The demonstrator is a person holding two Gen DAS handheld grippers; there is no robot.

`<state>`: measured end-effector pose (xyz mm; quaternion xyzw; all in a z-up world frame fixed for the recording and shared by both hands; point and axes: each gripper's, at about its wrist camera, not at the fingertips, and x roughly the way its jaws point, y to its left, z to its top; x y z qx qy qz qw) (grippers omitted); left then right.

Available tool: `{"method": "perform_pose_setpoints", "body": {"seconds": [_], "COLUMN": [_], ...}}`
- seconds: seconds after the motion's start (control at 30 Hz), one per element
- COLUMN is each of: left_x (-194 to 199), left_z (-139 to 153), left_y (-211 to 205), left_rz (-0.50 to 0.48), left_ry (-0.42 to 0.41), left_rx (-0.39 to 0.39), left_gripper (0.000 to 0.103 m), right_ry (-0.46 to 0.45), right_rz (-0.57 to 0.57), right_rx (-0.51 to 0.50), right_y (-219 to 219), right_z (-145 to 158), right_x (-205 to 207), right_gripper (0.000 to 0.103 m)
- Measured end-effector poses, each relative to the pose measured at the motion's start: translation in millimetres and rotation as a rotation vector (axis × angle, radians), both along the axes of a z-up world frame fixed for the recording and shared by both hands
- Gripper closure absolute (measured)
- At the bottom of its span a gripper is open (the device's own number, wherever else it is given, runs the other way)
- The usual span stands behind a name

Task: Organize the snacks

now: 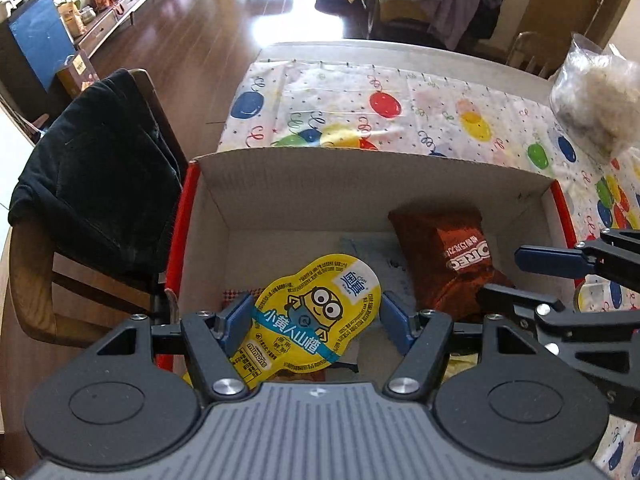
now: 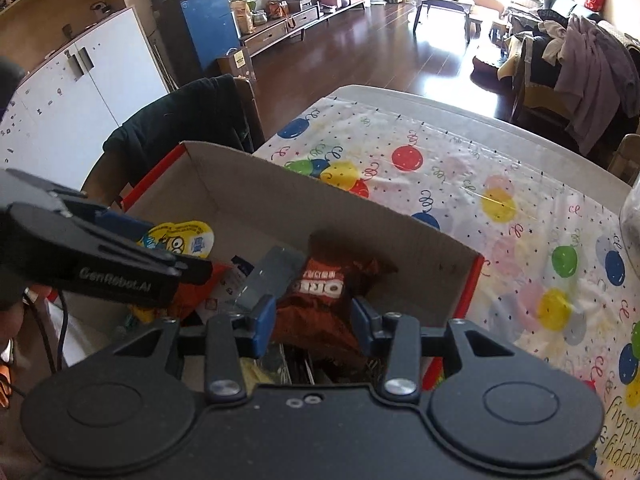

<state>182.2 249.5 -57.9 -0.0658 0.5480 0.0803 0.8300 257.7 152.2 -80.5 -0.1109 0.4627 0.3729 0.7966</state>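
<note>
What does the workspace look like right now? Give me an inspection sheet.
Surface: table under balloon-print plastic cloth.
Job's things: open red-edged cardboard box; yellow Minion-print sealed snack cup; brown Oreo foil packet; other wrappers low in the box.
Clutter: clear bag of pale filling at the cloth's far right.
Grippers: left claw shut on the cup; right claw shut on the packet.
Cables: black cable beside the box.
Surroundings: wooden chair with black garment.

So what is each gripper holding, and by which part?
Left gripper: the yellow Minions snack pack, held by its two side edges. Right gripper: the brown Oreo packet, held across its near end.
</note>
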Motion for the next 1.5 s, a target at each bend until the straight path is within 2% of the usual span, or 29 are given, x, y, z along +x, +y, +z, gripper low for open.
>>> {"method": "perform_pose_setpoints", "body": {"seconds": [0.17, 0.27, 0.47, 0.9, 1.07, 1.23, 1.3, 1.5], "left_x": [-1, -4, -19, -65, -81, -94, -97, -107], "left_z": [3, 6, 18, 56, 68, 77, 79, 84], "left_y": [-7, -11, -19, -34, -42, -49, -50, -51], "left_rz": [-0.023, -0.037, -0.061, -0.084, -0.101, -0.114, -0.112, -0.101], "left_ry": [-0.004, -0.021, -0.083, -0.274, -0.330, -0.380, -0.391, -0.418], "left_rx": [0.012, 0.010, 0.012, 0.034, 0.073, 0.108, 0.107, 0.100], "left_gripper": [0.034, 0.031, 0.030, 0.028, 0.028, 0.027, 0.023, 0.019], "right_ry": [0.005, 0.008, 0.003, -0.054, -0.121, -0.173, -0.198, -0.212], "right_rz": [0.004, 0.002, -0.007, -0.044, -0.064, -0.093, -0.108, -0.132], "right_rx": [0.015, 0.027, 0.062, 0.160, 0.190, 0.225, 0.239, 0.265], "right_y": [-8, -13, -22, -52, -61, -69, -74, -83], "right_z": [2, 5, 15, 48, 61, 72, 75, 77], "right_x": [-7, -12, -24, -52, -64, -72, -75, -78], "right_gripper": [0.060, 0.059, 0.055, 0.035, 0.015, 0.002, 0.001, 0.000]}}
